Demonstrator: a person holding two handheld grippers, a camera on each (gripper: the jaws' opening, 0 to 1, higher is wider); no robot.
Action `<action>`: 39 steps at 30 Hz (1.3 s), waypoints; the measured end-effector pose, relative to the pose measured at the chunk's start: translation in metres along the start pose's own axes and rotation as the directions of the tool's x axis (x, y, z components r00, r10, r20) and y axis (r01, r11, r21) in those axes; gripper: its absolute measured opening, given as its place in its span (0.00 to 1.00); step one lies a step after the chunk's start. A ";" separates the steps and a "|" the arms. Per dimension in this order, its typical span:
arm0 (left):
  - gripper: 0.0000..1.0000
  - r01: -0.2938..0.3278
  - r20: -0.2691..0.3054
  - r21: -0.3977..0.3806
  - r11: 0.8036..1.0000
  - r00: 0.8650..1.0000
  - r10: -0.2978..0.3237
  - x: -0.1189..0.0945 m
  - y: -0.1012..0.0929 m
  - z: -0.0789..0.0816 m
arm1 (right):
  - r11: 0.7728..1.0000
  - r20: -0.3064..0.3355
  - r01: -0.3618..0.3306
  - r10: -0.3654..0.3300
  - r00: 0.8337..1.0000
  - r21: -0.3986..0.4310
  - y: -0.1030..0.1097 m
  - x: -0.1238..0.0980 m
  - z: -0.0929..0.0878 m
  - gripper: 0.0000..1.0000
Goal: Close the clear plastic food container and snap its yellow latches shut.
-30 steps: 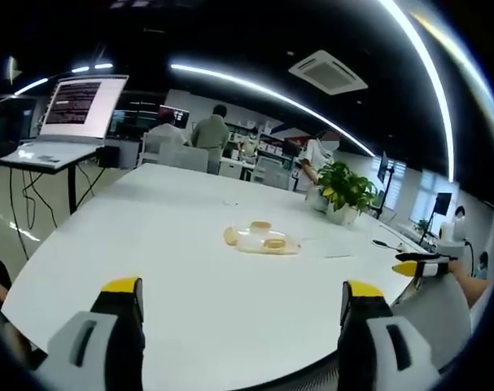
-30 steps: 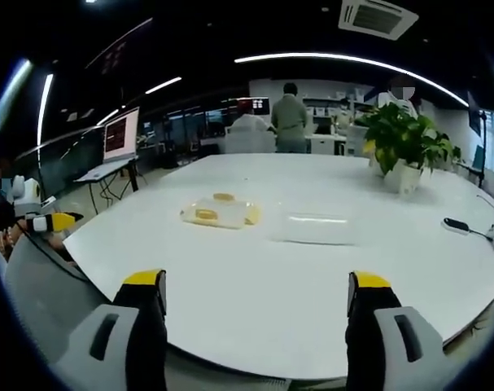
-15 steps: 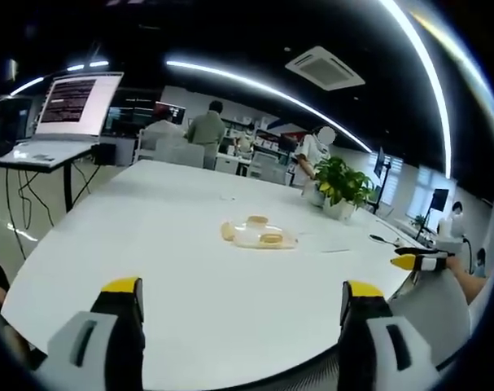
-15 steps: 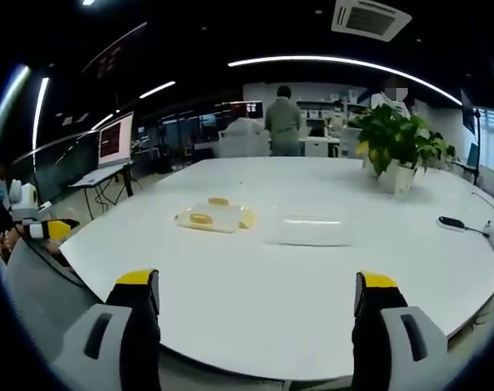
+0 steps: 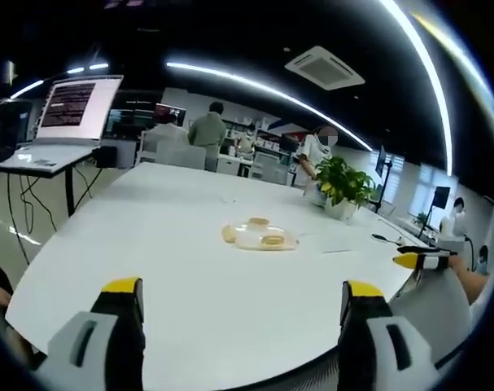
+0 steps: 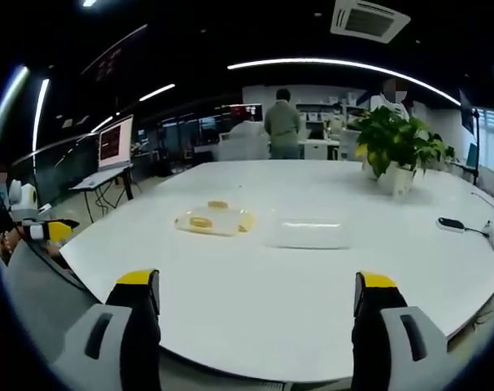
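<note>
On the white table (image 6: 312, 293), mid-surface, the clear container (image 6: 214, 221) with its yellow latches (image 6: 201, 221) is sitting well apart from both grippers; what looks like its clear lid (image 6: 309, 232) is lying just beside it, toward the potted plant (image 6: 393, 147). In the left gripper view the container (image 5: 259, 237) is showing at centre, far down the table (image 5: 149, 269).

Change over the last second: almost none. Both views are drifting a touch, so the hands are only settling; container and lid are sitting where they were. My read: task is not started, still in pre-approach, lid still off, latches unsnapped.

Left gripper (image 5: 240, 303): fingers (image 5: 120, 295) are standing wide apart, holding nothing, touching nothing, hovering near the table's near edge. Right gripper (image 6: 258, 292): fingers (image 6: 375, 291) are equally wide, empty, no contact. Each gripper is also showing at the other view's edge, yellow tip visible, held off the table's side.

Next move is probably needing a long reach in toward the lid first.
</note>
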State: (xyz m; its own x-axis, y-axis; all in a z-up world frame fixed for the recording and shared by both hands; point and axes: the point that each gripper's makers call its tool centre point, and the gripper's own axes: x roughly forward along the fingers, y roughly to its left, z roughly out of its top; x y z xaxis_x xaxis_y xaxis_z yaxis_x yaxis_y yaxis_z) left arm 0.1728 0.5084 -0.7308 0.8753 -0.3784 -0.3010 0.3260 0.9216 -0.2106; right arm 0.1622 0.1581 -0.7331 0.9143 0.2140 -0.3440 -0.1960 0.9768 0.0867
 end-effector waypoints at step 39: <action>0.96 0.338 -0.274 0.677 0.654 0.940 -0.202 0.163 -0.018 0.097 | 0.838 -0.147 -0.133 0.064 0.987 -0.530 -0.051 0.096 0.109 0.90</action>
State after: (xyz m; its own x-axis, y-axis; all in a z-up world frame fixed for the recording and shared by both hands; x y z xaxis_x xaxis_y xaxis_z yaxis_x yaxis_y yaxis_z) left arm 0.3437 0.4383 -0.6857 0.6591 -0.5658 -0.4954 0.7508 0.5328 0.3904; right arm 0.2990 0.1280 -0.6684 0.8377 0.2758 -0.4713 -0.4739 0.7960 -0.3766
